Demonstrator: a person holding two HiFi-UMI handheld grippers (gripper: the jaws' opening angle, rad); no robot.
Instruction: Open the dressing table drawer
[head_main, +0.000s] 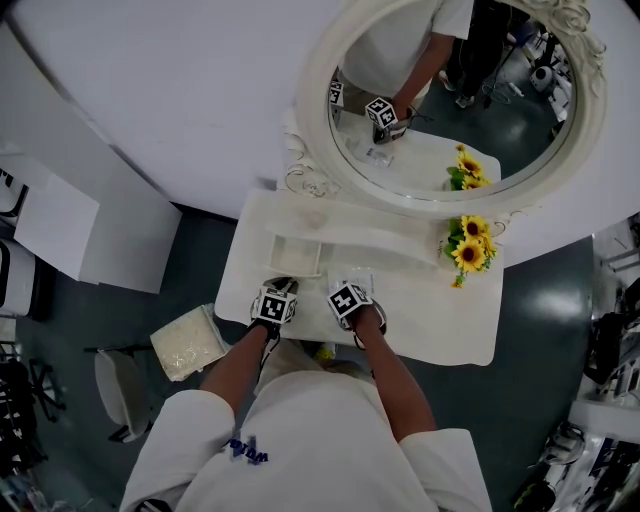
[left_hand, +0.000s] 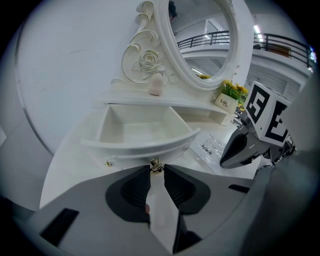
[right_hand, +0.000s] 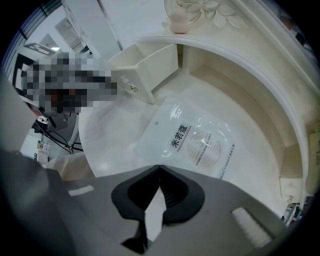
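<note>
Drawer (left_hand: 142, 131) sits pulled out at the tabletop's left. My left gripper (left_hand: 157, 170) pinches its brass knob (left_hand: 156, 164); any further pull should run straight and level, toward me. Right gripper (right_hand: 159, 167) is pressed together, empty.

The person wears a white shirt (head_main: 320, 430) with short, loose sleeves (head_main: 190, 425) and a small blue print (head_main: 247, 450) on the left gripper's (left_hand: 157, 168) side. That gripper has a smooth grey shell and black ribbed pads (left_hand: 135, 189) lining the jaws. Behind its jaws sits a cube (head_main: 274, 306) with black-and-white square markers. The right gripper (right_hand: 159, 168) is built alike, with its own marker cube (head_main: 348, 300).
</note>
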